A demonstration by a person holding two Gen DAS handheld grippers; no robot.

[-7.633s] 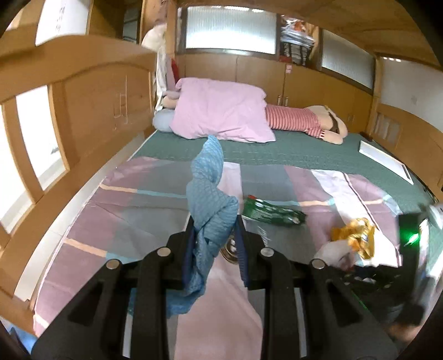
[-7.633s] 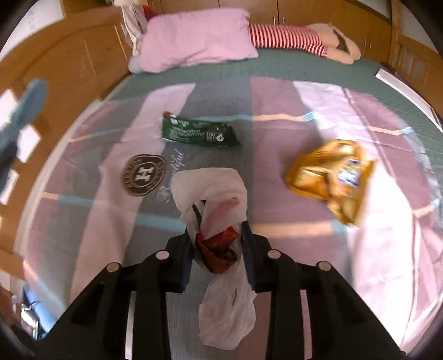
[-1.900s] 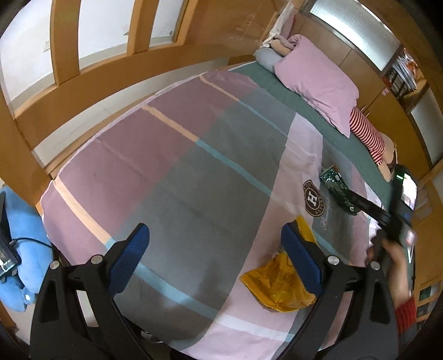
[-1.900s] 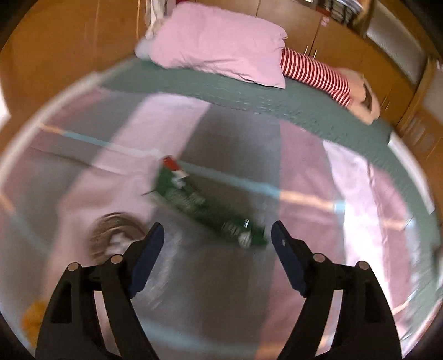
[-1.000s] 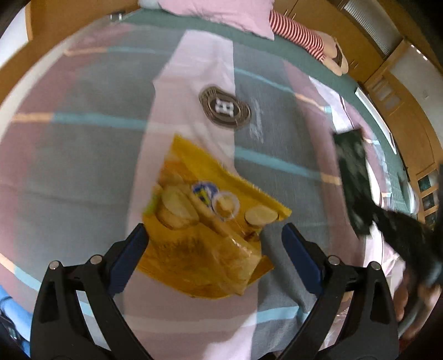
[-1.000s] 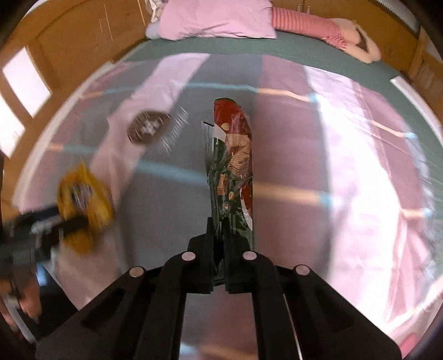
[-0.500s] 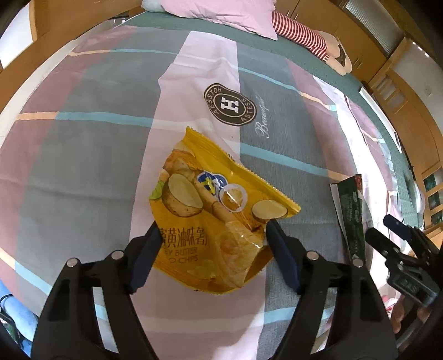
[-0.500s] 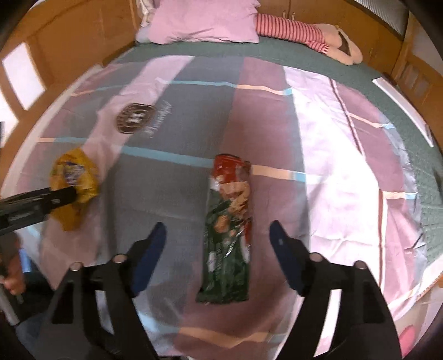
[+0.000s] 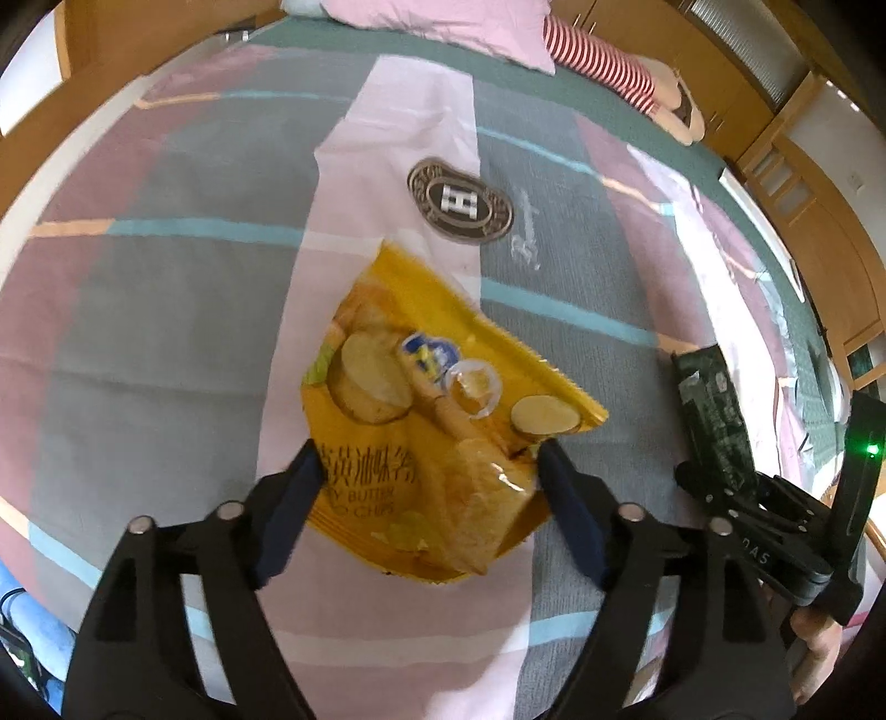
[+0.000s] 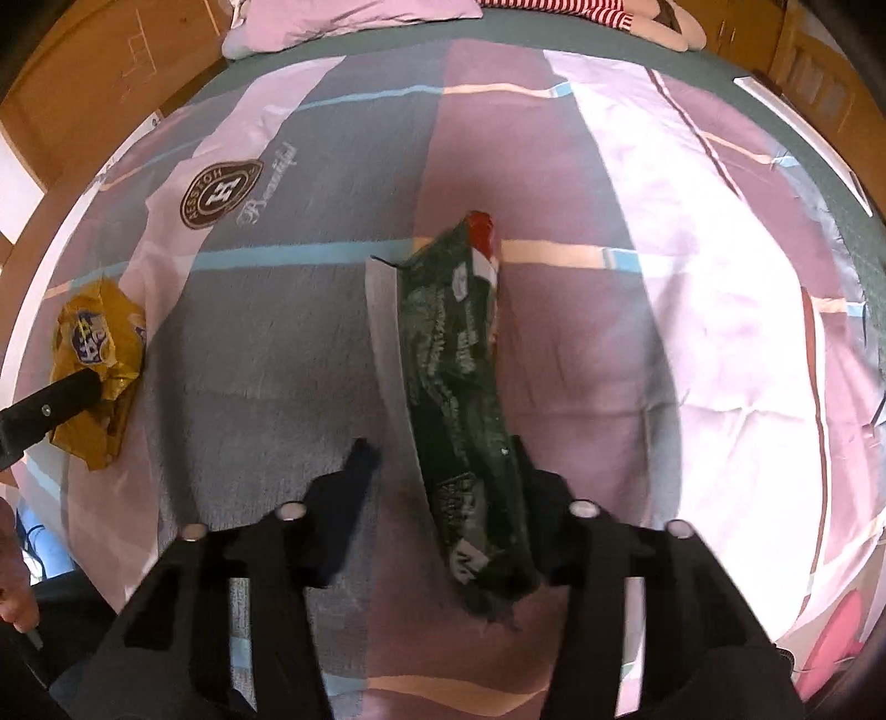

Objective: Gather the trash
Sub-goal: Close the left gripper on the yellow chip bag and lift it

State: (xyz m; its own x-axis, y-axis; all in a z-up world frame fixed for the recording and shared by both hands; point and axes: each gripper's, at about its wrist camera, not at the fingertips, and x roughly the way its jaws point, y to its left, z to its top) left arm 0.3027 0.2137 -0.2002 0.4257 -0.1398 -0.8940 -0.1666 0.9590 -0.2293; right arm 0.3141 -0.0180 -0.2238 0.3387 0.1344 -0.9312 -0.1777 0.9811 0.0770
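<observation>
**Two wrappers on the bed, a gripper over each**

On the striped bedspread (image 9: pixel 166 310) we see two pieces of trash. To the left lies the yellow chip bag (image 9: pixel 437 421), flat, its long axis slanting from the near edge of the bed up and away toward the round logo patch (image 9: pixel 459 202). It is glossy yellow, printed with potato slices, a small blue badge and dark lettering, and creased at the near end. Our left gripper (image 9: pixel 429 471) straddles that near end; its jaws have just opened a little further and stand spread, a blue pad close on either side of the bag, which lies between them; we cannot tell whether they touch it.

To the right lies the green wrapper (image 10: pixel 459 376), long and narrow, running from near us toward the pillow (image 10: pixel 354 16), its red tip at the far end. It is dark green with pale print, and a grey flap lies along its left edge. Our right gripper (image 10: pixel 440 465) has the near end between its jaws, which have just been closing and are half spread; the right one is at the wrapper's edge, the left one stands apart from it.

At the head of the bed, a striped plush toy (image 9: pixel 603 55) lies beside the pillow.
</observation>
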